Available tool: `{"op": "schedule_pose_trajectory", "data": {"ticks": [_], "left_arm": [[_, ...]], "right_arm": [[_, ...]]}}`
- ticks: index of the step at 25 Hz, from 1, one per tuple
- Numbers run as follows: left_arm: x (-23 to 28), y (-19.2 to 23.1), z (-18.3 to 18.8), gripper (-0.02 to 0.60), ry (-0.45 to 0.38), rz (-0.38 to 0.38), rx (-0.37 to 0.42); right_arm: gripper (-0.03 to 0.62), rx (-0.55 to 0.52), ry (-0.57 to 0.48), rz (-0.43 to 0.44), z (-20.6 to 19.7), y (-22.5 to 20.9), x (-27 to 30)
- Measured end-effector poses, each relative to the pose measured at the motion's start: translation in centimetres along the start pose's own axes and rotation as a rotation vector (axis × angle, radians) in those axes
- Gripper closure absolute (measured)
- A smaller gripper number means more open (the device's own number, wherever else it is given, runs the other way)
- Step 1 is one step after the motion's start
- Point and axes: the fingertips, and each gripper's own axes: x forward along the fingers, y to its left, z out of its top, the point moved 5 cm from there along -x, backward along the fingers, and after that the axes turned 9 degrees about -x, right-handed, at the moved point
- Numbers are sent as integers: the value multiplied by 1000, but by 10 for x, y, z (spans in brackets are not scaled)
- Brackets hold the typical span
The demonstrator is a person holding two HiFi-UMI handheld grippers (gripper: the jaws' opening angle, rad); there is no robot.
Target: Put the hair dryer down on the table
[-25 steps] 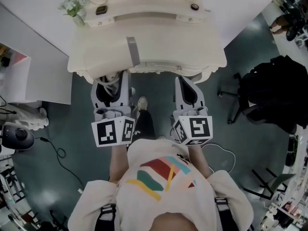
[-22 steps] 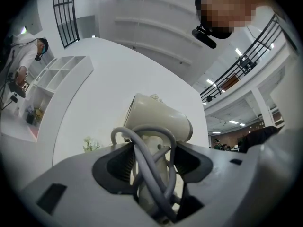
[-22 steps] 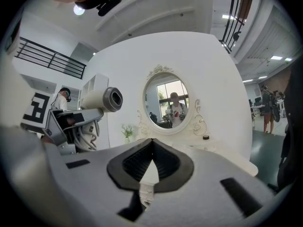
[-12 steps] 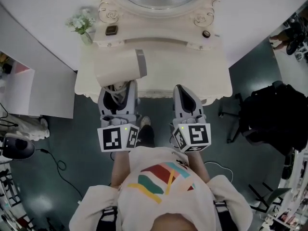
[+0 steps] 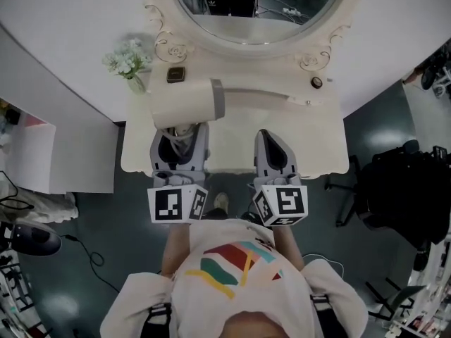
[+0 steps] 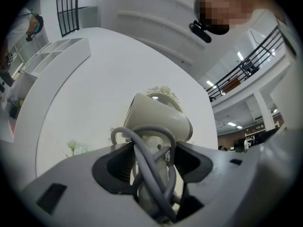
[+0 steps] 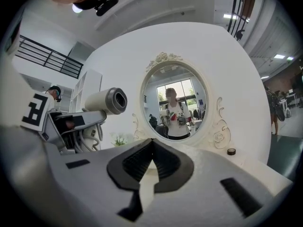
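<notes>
The cream hair dryer (image 5: 184, 103) with a grey nozzle ring is held above the left part of the cream dressing table (image 5: 317, 143). My left gripper (image 5: 180, 131) is shut on its handle, and the dryer's barrel lies crosswise over the tabletop. In the left gripper view the handle (image 6: 152, 167), wrapped in grey cord, stands between the jaws of the left gripper (image 6: 151, 171), with the barrel (image 6: 158, 116) above. My right gripper (image 5: 268, 136) hovers over the table's front edge. The right gripper (image 7: 152, 149) is shut on nothing, and its view shows the dryer (image 7: 106, 100) off to the left.
An oval mirror (image 5: 261, 9) rises at the table's back. On its shelf stand a small flower vase (image 5: 130, 63), a dark little box (image 5: 175, 74) and a small round jar (image 5: 317, 82). A white unit (image 5: 63, 150) stands at the left, a black chair (image 5: 405, 189) at the right.
Both grippers have moved forward from the table's front edge to over the tabletop. The dryer went along in the left gripper and hangs nearer the mirror.
</notes>
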Motion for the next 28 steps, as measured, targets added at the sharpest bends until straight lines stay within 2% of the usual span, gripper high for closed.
{"op": "schedule_pose_trajectory", "data": {"ticks": [6, 13, 20, 28], "left_arm": [[31, 15, -3, 337, 13, -3, -9], [51, 9, -12, 337, 29, 4, -8], [70, -6, -10, 337, -10, 3, 15], [73, -10, -17, 337, 9, 31, 32]], "right_arm": [[594, 3, -11, -26, 6, -8, 28], [594, 1, -3, -22, 7, -25, 46], [594, -135, -40, -8, 19, -36, 59], [594, -137, -56, 22, 19, -43, 65]]}}
